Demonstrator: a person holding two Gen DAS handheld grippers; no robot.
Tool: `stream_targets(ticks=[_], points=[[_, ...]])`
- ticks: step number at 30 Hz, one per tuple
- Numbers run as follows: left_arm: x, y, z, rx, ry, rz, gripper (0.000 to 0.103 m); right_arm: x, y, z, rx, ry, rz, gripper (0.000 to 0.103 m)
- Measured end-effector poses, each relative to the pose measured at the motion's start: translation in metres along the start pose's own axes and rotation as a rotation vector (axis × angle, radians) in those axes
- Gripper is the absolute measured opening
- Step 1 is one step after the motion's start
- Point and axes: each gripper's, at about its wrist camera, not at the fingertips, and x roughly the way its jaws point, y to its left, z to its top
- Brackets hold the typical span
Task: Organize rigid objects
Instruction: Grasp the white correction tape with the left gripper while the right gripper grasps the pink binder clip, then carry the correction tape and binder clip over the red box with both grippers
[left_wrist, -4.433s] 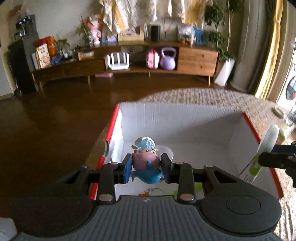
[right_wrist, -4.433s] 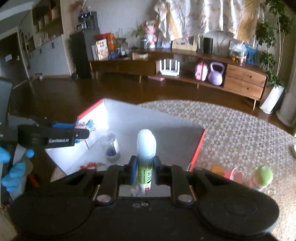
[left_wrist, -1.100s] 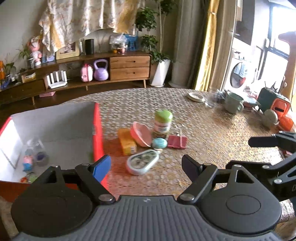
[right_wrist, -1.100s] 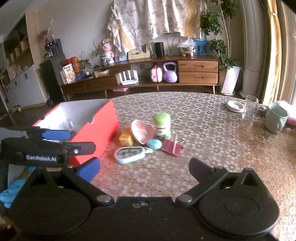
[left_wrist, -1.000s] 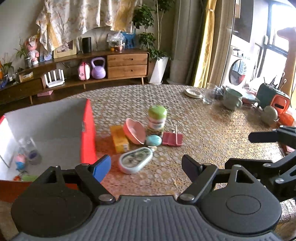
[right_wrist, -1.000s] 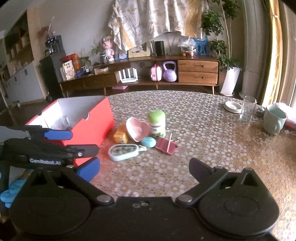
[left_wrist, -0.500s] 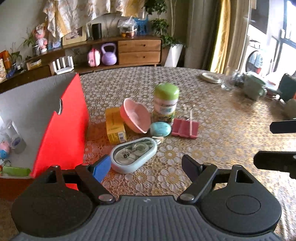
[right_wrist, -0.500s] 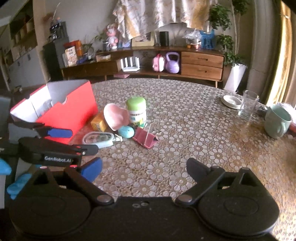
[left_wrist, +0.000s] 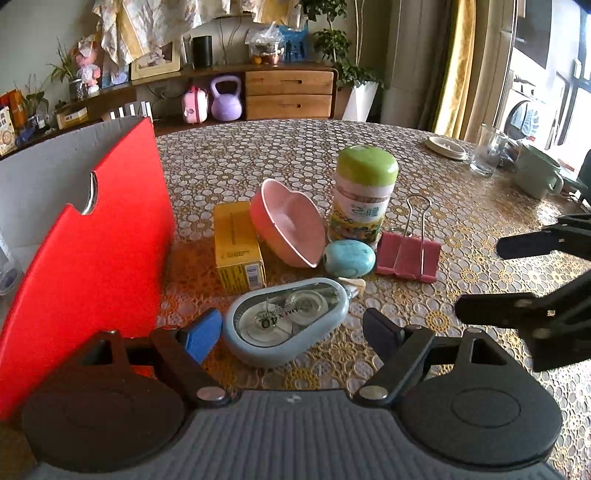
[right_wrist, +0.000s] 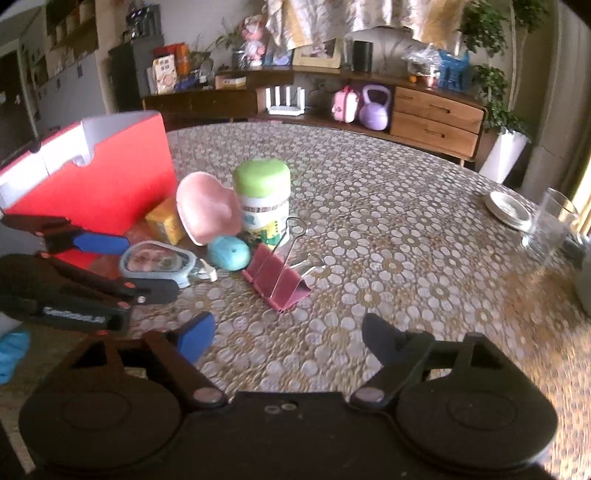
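Observation:
My left gripper (left_wrist: 293, 332) is open and empty, its fingers either side of a pale blue correction-tape dispenser (left_wrist: 286, 326) that lies on the table. Behind it are a yellow box (left_wrist: 238, 243), a pink heart-shaped dish (left_wrist: 286, 221), a green-lidded jar (left_wrist: 364, 195), a turquoise egg-shaped piece (left_wrist: 349, 258) and a pink binder clip (left_wrist: 408, 254). My right gripper (right_wrist: 288, 338) is open and empty, a little short of the binder clip (right_wrist: 277, 277). The left gripper (right_wrist: 110, 266) shows in the right wrist view around the dispenser (right_wrist: 157, 264).
A red box (left_wrist: 88, 258) with a white inside stands at the left, holding earlier items. A glass (left_wrist: 487, 153), a small dish (left_wrist: 445, 146) and a green mug (left_wrist: 537, 177) sit at the far right of the patterned table (left_wrist: 258, 155).
Both grippers dropped their items into the red box, opened and swung right to the pile. In the last half second the left one closed in around the tape dispenser and the right neared the clip.

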Motion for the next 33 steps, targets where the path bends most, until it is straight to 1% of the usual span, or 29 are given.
stream_targets(ticks=[2, 4, 9, 10, 13, 15, 17, 18, 19, 25, 26, 33], points=[[0.004, 0.000, 0.000, 0.005, 0.003, 0.000, 0.084, 0.008, -0.002, 0.003, -0.008, 0.003, 0.016, 0.079], [0.010, 0.000, -0.001, 0.007, 0.014, 0.003, 0.084, 0.014, -0.002, 0.005, -0.018, 0.001, 0.024, 0.078], [0.013, 0.000, -0.002, 0.013, -0.005, 0.006, 0.084, 0.028, -0.001, 0.009, -0.034, 0.001, 0.042, 0.074], [0.013, 0.001, -0.002, 0.011, -0.008, 0.003, 0.084, 0.031, -0.001, 0.009, -0.035, -0.001, 0.040, 0.070], [0.015, 0.001, -0.001, 0.007, -0.013, 0.002, 0.084, 0.036, 0.001, 0.011, -0.043, -0.015, 0.038, 0.068], [0.016, 0.000, -0.001, 0.010, -0.015, 0.004, 0.084, 0.037, 0.003, 0.012, -0.050, -0.025, 0.041, 0.064], [0.016, -0.001, 0.000, 0.014, -0.015, 0.006, 0.084, 0.038, 0.005, 0.012, -0.061, -0.034, 0.039, 0.060], [0.016, -0.001, 0.000, 0.016, -0.016, 0.009, 0.083, 0.038, 0.006, 0.012, -0.061, -0.039, 0.041, 0.059], [0.015, -0.001, -0.001, 0.020, -0.019, 0.015, 0.080, 0.038, 0.007, 0.012, -0.060, -0.043, 0.041, 0.055], [0.015, -0.004, 0.000, 0.031, -0.017, 0.015, 0.079, 0.036, 0.012, 0.011, -0.039, -0.058, 0.018, 0.042], [0.015, -0.004, 0.000, 0.031, -0.015, 0.014, 0.079, 0.034, 0.013, 0.011, -0.032, -0.061, 0.012, 0.037], [0.011, -0.004, -0.001, 0.021, -0.005, 0.000, 0.079, 0.017, 0.019, 0.002, 0.014, -0.089, -0.019, 0.032]])
